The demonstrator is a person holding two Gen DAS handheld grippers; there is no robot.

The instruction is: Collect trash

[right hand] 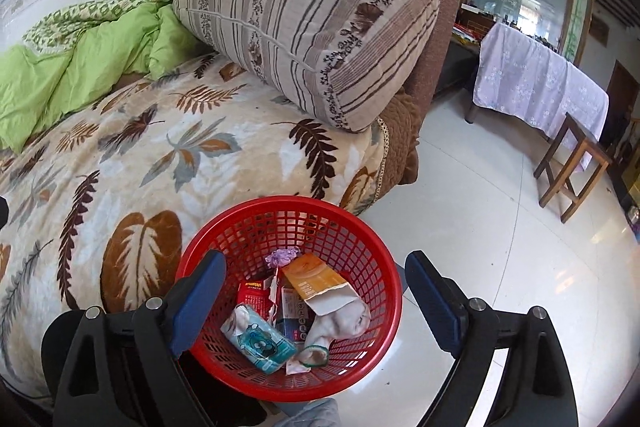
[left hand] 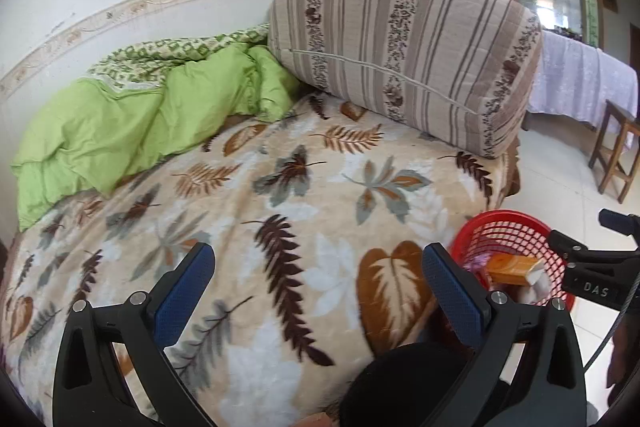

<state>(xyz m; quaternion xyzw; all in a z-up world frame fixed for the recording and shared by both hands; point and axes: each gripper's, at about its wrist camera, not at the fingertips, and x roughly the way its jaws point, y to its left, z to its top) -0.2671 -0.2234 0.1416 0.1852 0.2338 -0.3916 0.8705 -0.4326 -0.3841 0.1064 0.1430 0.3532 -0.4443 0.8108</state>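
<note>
A red mesh basket [right hand: 386, 259] stands on the floor against the bed's edge. It holds an orange carton [right hand: 314, 277], a teal packet [right hand: 262, 341], crumpled white paper [right hand: 344, 319], a purple wrapper [right hand: 282, 258] and a red packet [right hand: 251, 291]. My right gripper [right hand: 316, 261] hangs open above the basket with nothing between its blue pads. My left gripper [left hand: 320, 255] is open over the leaf-patterned blanket [left hand: 280, 187], also with nothing in it. In the left wrist view the basket [left hand: 516, 227] sits to the right of that gripper.
A striped cushion [left hand: 400, 59] leans at the bed's head and a green quilt [left hand: 120, 131] is bunched along the wall. Beyond the white tile floor [right hand: 480, 207] stand a wooden stool [right hand: 568, 167] and a table under a lilac cloth [right hand: 536, 83].
</note>
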